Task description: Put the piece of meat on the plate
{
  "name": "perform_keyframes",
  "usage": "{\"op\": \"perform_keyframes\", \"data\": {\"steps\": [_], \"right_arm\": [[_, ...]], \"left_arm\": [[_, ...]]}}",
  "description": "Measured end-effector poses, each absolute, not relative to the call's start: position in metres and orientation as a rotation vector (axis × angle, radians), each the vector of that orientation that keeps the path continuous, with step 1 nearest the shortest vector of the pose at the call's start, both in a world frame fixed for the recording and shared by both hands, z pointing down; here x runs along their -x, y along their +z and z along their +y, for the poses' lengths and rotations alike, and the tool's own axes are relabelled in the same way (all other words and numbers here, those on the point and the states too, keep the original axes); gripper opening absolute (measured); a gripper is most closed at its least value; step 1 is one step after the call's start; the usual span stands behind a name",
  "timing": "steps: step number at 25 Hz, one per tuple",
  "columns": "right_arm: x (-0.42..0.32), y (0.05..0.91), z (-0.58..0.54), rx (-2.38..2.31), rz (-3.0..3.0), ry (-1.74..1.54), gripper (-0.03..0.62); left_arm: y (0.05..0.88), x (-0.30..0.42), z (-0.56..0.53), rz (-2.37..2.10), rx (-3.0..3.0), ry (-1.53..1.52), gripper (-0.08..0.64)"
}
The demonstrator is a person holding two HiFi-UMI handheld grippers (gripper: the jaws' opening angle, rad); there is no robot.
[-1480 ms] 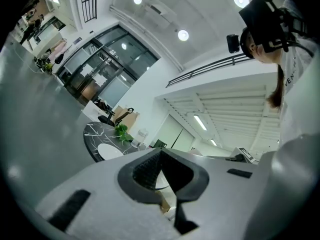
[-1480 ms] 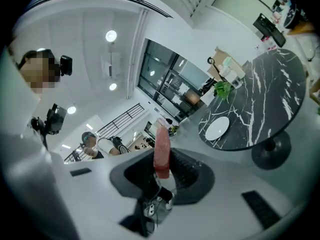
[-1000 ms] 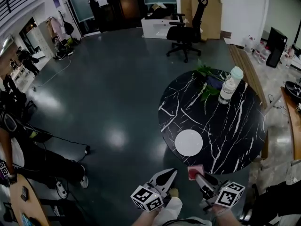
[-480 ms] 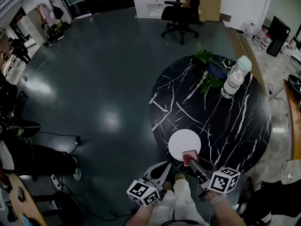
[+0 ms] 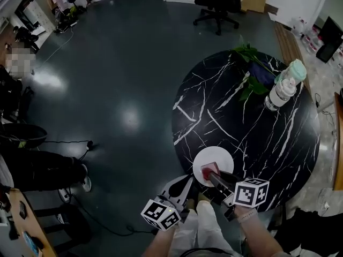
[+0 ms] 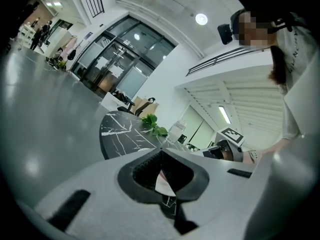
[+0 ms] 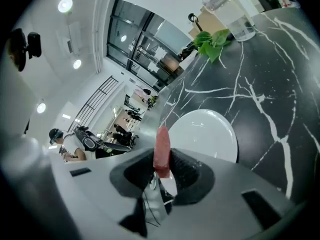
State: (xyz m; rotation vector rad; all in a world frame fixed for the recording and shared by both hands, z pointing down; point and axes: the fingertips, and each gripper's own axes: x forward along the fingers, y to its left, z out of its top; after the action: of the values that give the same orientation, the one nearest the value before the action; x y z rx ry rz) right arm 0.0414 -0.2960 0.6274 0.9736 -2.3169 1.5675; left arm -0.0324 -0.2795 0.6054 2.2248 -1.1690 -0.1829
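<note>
Newly over plate (image 5: 221, 157): meat (image 5: 208, 171) clamped in right tongs (image 5: 211, 176), left tongs (image 5: 187, 182) closed empty

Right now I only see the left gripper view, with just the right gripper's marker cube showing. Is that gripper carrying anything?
Observer: Yes. In the right gripper view, the fingers of the right gripper clamp a red piece of meat, standing upright.
Operator: Is it at the plate?
Observer: In the head view the meat sits over the near side of the white plate, gripped; whether they touch I cannot tell.
</note>
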Motion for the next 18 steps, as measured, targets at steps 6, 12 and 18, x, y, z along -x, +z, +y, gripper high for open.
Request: {"op": "perform_keyframes", "data": {"steps": [6,12,18], "right_arm": [[-0.042,0.638,-0.302,-0.938,-2.278,1.279,0.092],[-0.047,0.632,-0.313,-0.952,-2.280,0.883,0.100],[-0.057,0.625,-0.321,-1.026,-2.298,0.754,0.216]], "left_arm": [[0.611,0.035,-0.277,-1.188,-2.186,-0.187,0.009],[0.606,0.032,-0.281,-1.185,-2.194,-0.199,0.009],[0.597,0.031,-0.281,-1.188,-2.198,-0.209,0.008]]}}
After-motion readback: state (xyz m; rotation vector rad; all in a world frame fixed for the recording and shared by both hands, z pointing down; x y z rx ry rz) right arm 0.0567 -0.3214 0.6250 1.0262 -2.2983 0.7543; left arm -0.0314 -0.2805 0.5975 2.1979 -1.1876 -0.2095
